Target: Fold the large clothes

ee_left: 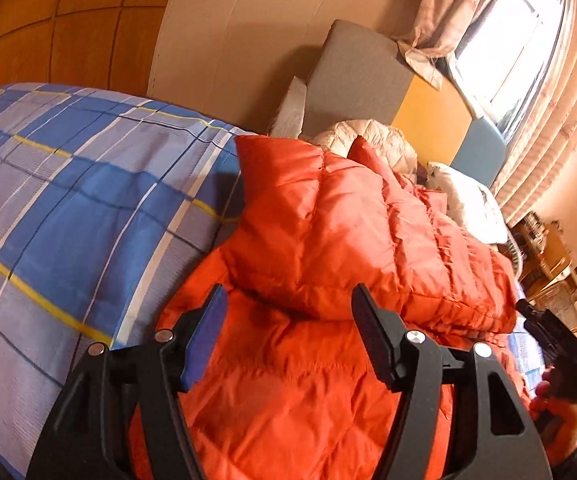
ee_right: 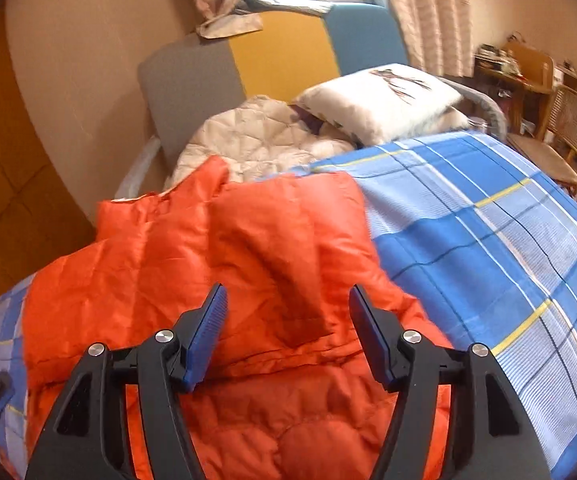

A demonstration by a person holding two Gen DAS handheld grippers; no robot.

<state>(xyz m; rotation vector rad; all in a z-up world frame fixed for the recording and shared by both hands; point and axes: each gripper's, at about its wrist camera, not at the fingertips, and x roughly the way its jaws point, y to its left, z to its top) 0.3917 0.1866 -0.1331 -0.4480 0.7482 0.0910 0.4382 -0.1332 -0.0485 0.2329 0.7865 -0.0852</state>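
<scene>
jacket [ee_left: 328, 240] is lying part-folded on the bed [ee_left: 68, 200]. left tool [ee_left: 286, 322] and right tool [ee_right: 286, 320] are hovering wide open, gripping nothing. slick puffy padding is risking springing the fold open.

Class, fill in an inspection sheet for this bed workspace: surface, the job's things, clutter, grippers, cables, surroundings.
Surface: bed with blue plaid sheet.
Job's things: puffy orange quilted down jacket, partly folded, one flap lying over the body.
Clutter: cream quilted garment and white printed pillow near the headboard.
Grippers: left gripper and right gripper both over the jacket, jaws apart, holding nothing.
Cables: nothing seen.
Surroundings: grey, yellow and blue padded headboard, curtained window, wooden chair.
</scene>
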